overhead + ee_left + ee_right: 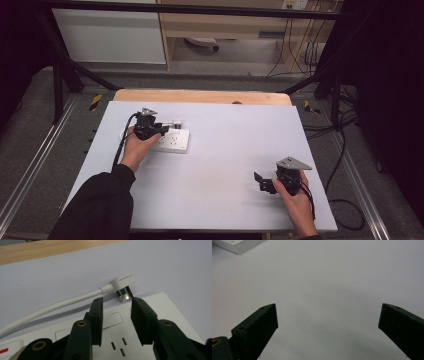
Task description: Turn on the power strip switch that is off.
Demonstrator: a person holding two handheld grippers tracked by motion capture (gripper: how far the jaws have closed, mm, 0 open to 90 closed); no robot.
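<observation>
A white power strip (pixel 176 142) lies on the left half of the pale table (pixel 225 150). My left gripper (pixel 162 129) hovers over it. In the left gripper view its jaws (pixel 117 302) stand a little apart above the strip's top face (pixel 167 308), near a socket (pixel 118 346), pressing on nothing. Just past the tips, a white plug (pixel 122 281) on a white cable (pixel 62 303) rests at the strip's far edge with its metal prongs showing. My right gripper (pixel 260 181) sits near the front right, open wide (pixel 328 312) over bare table. A corner of the strip (pixel 239 245) shows far off.
A wooden board (pixel 200 96) runs along the table's far edge. Black frame posts (pixel 60 75) stand at both back corners. Loose cables (pixel 345 200) lie on the floor to the right. Bare table lies between the two hands.
</observation>
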